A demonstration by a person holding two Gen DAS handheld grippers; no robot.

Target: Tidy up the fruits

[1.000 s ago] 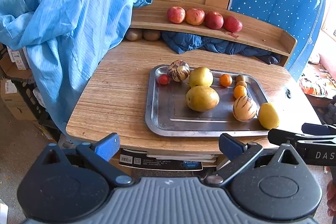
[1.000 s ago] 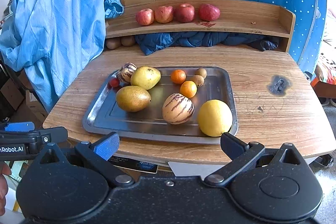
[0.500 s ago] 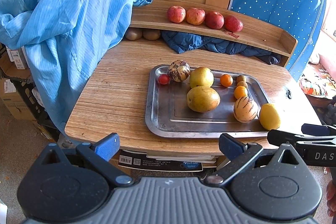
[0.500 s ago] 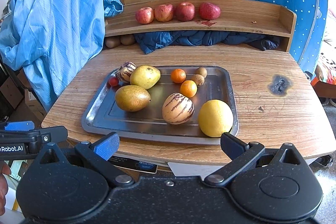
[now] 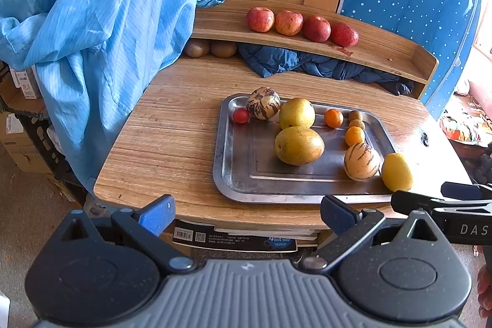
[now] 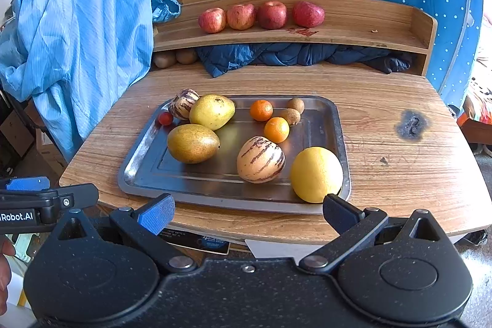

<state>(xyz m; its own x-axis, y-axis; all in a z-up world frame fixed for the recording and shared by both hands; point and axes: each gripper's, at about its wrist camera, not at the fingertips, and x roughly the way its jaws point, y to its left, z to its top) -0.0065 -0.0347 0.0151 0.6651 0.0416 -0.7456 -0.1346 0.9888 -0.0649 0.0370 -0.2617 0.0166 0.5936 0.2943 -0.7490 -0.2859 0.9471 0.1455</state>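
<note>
1. The left gripper (image 5: 247,212) is held before the near edge of the wooden table (image 5: 172,140), its fingers spread wide with nothing between them.
2. The right gripper (image 6: 248,212) is likewise held short of the table's front edge – its fingers are wide apart and empty, the right fingertip (image 6: 336,209) seen just in front of the big yellow citrus (image 6: 316,174).
3. A metal tray (image 6: 147,156) is set on the table, and the loose fruit is gathered on it.
4. At the tray's far left corner a small red fruit (image 6: 165,118) is seen beside a striped melon (image 6: 184,104), which is touched by a yellow pear (image 6: 212,111).
5. A second, browner pear (image 6: 193,143) is laid nearer, just in front of the first.
6. Two small oranges (image 6: 261,110) and two small brown fruits (image 6: 295,105) are grouped toward the far right of the tray.
7. A second striped melon (image 6: 260,159) is placed near the front, with the yellow citrus just beside it at the front right corner.
8. Four red apples (image 6: 241,16) are lined in a row on the raised wooden shelf (image 6: 369,29) behind – under it, two brown fruits (image 6: 175,57) and a dark blue cloth (image 6: 276,56) are tucked.
9. A light blue garment (image 6: 77,36) is draped at the table's left.
</note>
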